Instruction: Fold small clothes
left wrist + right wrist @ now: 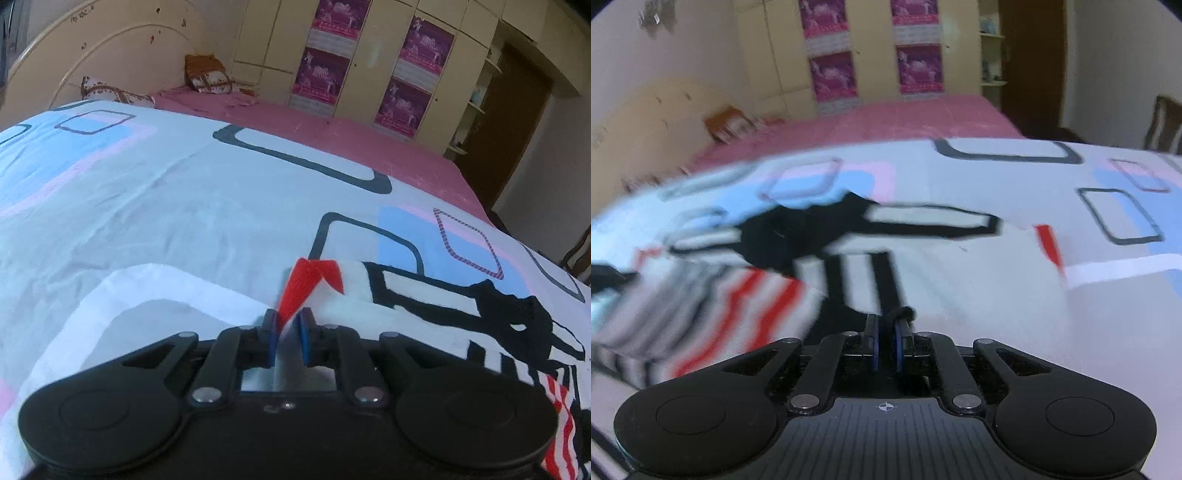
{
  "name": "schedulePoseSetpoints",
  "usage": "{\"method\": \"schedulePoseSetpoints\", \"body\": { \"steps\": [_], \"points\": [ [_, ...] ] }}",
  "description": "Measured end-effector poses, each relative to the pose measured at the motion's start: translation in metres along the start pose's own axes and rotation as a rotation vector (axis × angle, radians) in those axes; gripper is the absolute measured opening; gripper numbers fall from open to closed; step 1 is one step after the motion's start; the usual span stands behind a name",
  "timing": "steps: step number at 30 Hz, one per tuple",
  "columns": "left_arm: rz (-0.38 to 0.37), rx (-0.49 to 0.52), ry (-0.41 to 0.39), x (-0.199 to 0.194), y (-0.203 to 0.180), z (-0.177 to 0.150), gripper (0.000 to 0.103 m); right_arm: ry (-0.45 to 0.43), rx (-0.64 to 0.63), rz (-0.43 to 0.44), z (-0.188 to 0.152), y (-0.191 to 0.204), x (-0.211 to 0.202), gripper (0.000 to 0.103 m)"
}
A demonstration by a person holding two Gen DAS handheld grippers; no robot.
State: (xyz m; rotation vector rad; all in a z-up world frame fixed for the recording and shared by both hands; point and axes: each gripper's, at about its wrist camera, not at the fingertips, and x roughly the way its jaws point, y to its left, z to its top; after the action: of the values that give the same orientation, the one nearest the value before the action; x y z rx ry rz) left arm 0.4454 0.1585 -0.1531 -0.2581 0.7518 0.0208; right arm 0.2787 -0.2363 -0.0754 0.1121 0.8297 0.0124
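A small white garment (424, 306) with black bands and red trim lies on the patterned bedsheet (184, 192). My left gripper (289, 325) is shut on its red-edged corner (310, 280), which sticks up between the blue pads. In the blurred right wrist view the same garment (849, 251) spreads ahead, with red, black and white stripes at the left. My right gripper (887, 326) is shut on a black edge of the garment (901, 314).
The white, blue and pink sheet covers a bed with a pink mattress (332, 125) behind. Pillows (210, 79) lie near the headboard (110, 48). Wardrobes with purple posters (417, 74) stand at the back. A chair (1163, 125) is at the right.
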Motion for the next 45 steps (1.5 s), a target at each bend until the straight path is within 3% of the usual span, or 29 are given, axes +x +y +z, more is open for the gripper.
{"method": "schedulePoseSetpoints", "body": {
  "steps": [3, 5, 7, 9, 11, 12, 13, 14, 23, 27, 29, 45],
  "points": [
    [0.032, 0.073, 0.007, -0.003, -0.010, 0.002, 0.016, -0.012, 0.001, 0.001, 0.000, -0.004, 0.001, 0.008],
    [0.050, 0.101, 0.005, -0.007, -0.014, 0.003, 0.027, -0.023, -0.016, -0.015, 0.003, -0.002, -0.003, 0.008],
    [0.053, 0.083, 0.007, -0.014, -0.012, 0.004, 0.031, -0.045, -0.007, -0.020, 0.004, -0.004, -0.009, 0.008],
    [0.057, 0.072, -0.002, -0.024, -0.010, 0.003, 0.051, -0.061, 0.001, -0.022, 0.005, -0.006, -0.014, 0.008],
    [0.057, 0.085, -0.031, -0.038, -0.012, -0.001, 0.064, -0.073, 0.001, -0.017, 0.007, -0.007, -0.018, 0.014],
    [0.052, 0.100, -0.040, -0.044, -0.015, -0.003, 0.064, -0.077, -0.002, -0.014, 0.008, -0.006, -0.020, 0.020],
    [0.045, 0.117, -0.041, -0.049, -0.018, -0.005, 0.064, -0.084, -0.006, -0.010, 0.009, -0.004, -0.021, 0.042],
    [0.037, 0.130, -0.038, -0.054, -0.022, -0.007, 0.064, -0.097, -0.008, -0.002, 0.009, -0.002, -0.023, 0.052],
    [-0.063, 0.218, 0.063, -0.081, -0.061, -0.051, 0.064, -0.066, -0.082, 0.071, 0.007, 0.031, -0.019, 0.052],
    [-0.011, 0.278, 0.086, -0.076, -0.068, -0.069, 0.064, -0.021, -0.106, 0.074, 0.000, 0.034, -0.011, 0.052],
    [0.006, 0.308, 0.075, -0.075, -0.070, -0.072, 0.065, 0.023, -0.137, 0.033, -0.006, 0.032, -0.001, 0.052],
    [0.056, 0.344, 0.057, -0.074, -0.077, -0.078, 0.066, 0.008, -0.173, 0.022, -0.016, 0.022, 0.000, 0.052]
  ]
}}
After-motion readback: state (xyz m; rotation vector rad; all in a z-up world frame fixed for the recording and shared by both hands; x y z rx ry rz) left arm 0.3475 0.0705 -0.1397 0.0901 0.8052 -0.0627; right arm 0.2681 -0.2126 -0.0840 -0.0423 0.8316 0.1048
